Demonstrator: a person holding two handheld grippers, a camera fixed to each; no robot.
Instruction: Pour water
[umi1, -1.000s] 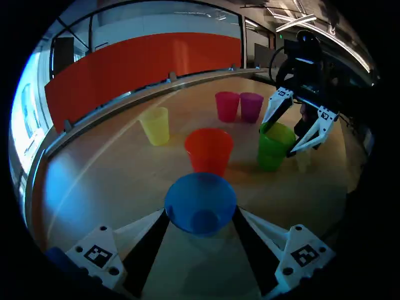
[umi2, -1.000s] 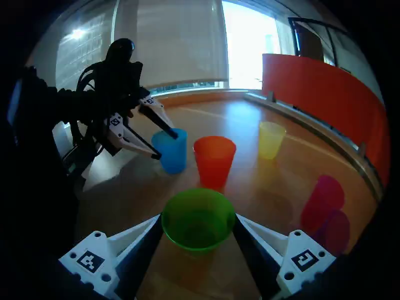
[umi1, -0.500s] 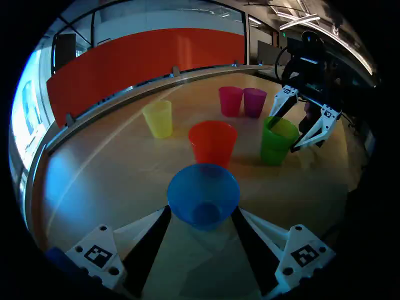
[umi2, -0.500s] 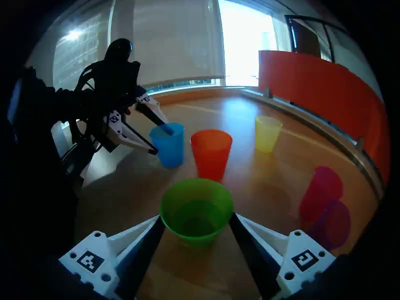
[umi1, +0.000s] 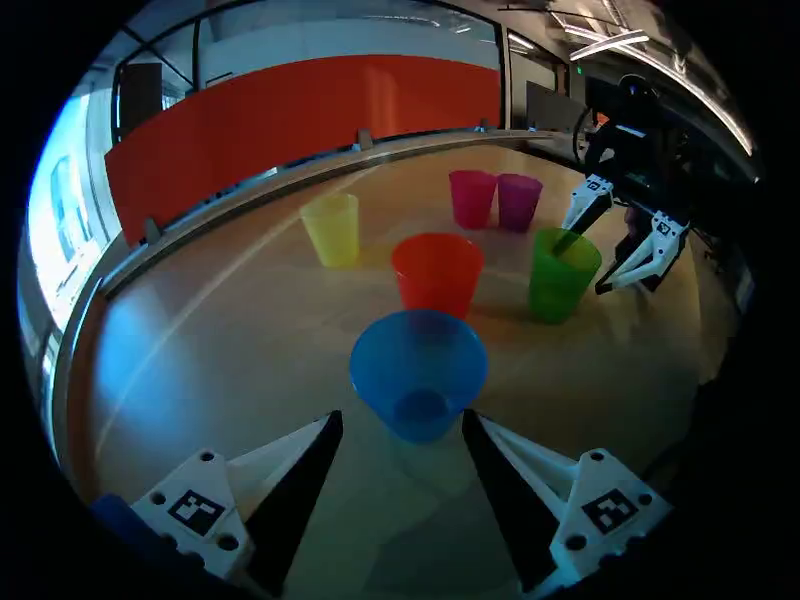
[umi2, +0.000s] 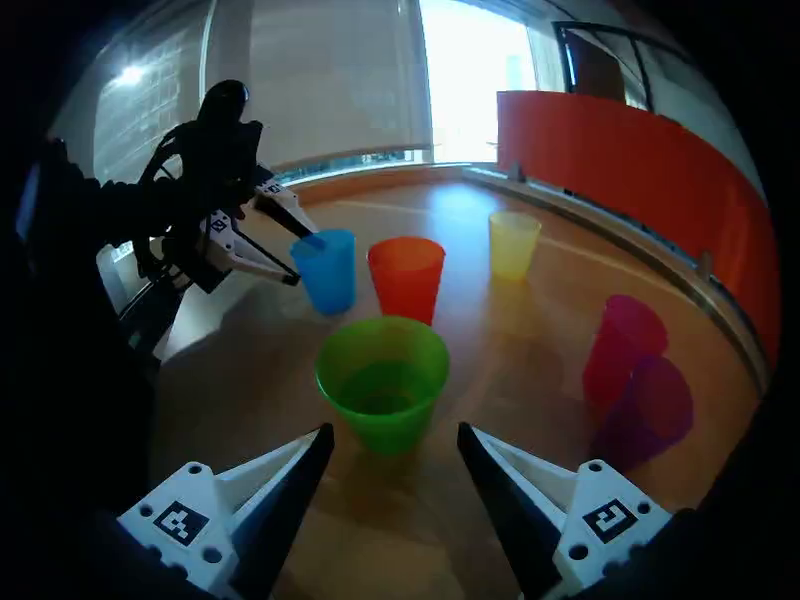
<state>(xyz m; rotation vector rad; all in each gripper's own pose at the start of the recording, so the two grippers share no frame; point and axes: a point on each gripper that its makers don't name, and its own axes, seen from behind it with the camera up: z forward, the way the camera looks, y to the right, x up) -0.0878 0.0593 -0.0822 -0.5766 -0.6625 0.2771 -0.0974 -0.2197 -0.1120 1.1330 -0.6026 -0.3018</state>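
Plainly, both grippers stand open over the wooden table (umi1: 200, 340), each facing a cup.

In the left gripper view, the left gripper (umi1: 400, 420) has its white fingers (umi1: 290, 470) spread wide across the bottom of the frame. The blue cup (umi1: 418, 372) stands upright at centre, its base just at the tips, with a gap visible on each side. Beyond it, above centre, stands the orange cup (umi1: 437, 275). The yellow cup (umi1: 332, 228) is to the upper left. The pink cup (umi1: 471, 198) and the purple cup (umi1: 519, 202) stand side by side near the top. At right, the green cup (umi1: 562, 275) has the right gripper (umi1: 583, 266) at its far side, one finger up by the rim and one lower.

In the right gripper view, the right gripper (umi2: 395, 430) is likewise spread wide along the bottom. The green cup (umi2: 383, 380) stands upright just ahead of its tips, pressed by neither finger. Farther back are the orange cup (umi2: 405, 278) and the blue cup (umi2: 325, 270) side by side, with the left gripper (umi2: 307, 262) against the blue one at the upper left. The yellow cup (umi2: 513, 243) sits above centre right. The pink cup (umi2: 620, 345) and purple cup (umi2: 650, 410) overlap at the right edge.

I cannot tell whether any cup holds water.
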